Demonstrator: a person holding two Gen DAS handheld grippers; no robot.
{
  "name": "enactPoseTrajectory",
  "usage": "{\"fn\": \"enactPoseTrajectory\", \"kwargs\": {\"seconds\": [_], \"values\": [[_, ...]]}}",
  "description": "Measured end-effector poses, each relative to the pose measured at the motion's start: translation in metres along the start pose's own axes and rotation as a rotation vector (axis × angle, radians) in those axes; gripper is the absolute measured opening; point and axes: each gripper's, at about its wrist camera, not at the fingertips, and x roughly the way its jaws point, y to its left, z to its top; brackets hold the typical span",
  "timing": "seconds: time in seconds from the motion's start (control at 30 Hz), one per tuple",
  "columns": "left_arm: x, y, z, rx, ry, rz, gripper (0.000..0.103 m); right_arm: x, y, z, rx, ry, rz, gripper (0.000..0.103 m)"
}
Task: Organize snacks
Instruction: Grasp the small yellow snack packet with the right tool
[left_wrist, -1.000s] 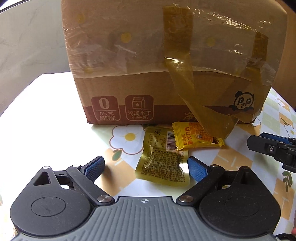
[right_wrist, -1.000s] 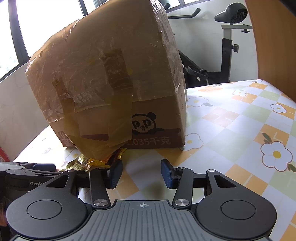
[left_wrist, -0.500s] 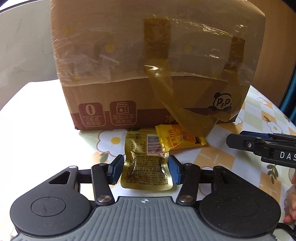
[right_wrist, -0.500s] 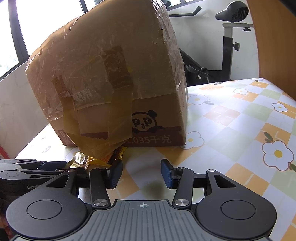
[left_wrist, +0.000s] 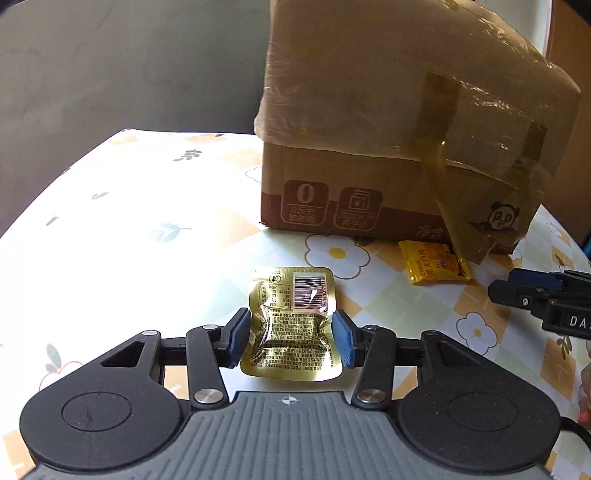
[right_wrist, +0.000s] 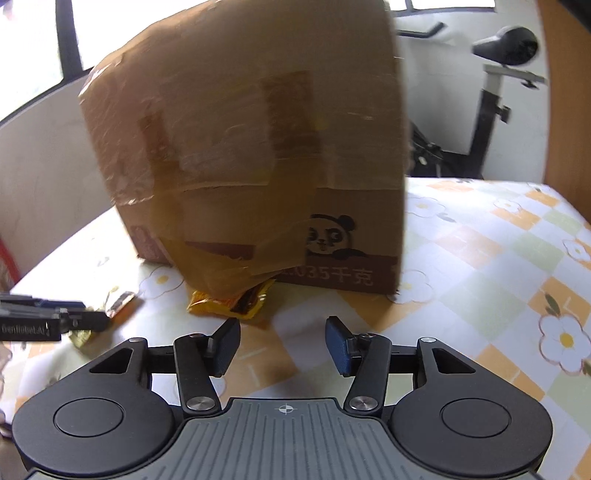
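Gold snack pouch (left_wrist: 291, 328); yellow-orange packet (left_wrist: 434, 263); brown box (left_wrist: 388, 147); tablecloth (left_wrist: 147, 229) checked, seemingly flower-printed.

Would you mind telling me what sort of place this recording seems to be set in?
Probably a room in a home: a table under a flower-patterned tablecloth, an exercise bike by the wall, and a taped cardboard box with snack packets beside it.

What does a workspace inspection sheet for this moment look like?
Surface: flower-print tablecloth, sunlit.
Job's things: gold packet between left hand-held gripper pads; yellow packet lying at the box.
Clutter: loose tape hanging off the box.
Grippers: left closing, pads pressing the gold packet; right hand-held gripper opening, nothing between its fingers.
Cables: nothing seen.
Surroundings: exercise bike, window.
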Motion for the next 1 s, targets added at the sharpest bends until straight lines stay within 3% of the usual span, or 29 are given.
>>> {"fn": "enactPoseTrajectory", "kwargs": {"seconds": [0.3,0.53,0.63,0.8,1.0], "values": [[0.001,0.005,-0.005,-0.02,-0.02,-0.008,0.052,0.029,0.041,0.031,-0.304,0.036,0.047,0.059],[-0.005,0.011,-0.01,-0.042,-0.038,-0.028,0.052,0.052,0.052,0.039,-0.386,0.107,0.064,0.059],[-0.007,0.01,-0.011,-0.039,-0.042,-0.025,0.052,0.059,0.053,0.038,-0.382,0.143,0.059,0.062],[-0.008,0.012,-0.01,-0.054,-0.043,-0.036,0.052,0.055,0.038,0.041,-0.193,0.184,0.076,0.062],[-0.008,0.011,-0.011,-0.054,-0.047,-0.03,0.052,0.034,0.041,0.034,-0.143,0.243,0.168,0.057]]}}
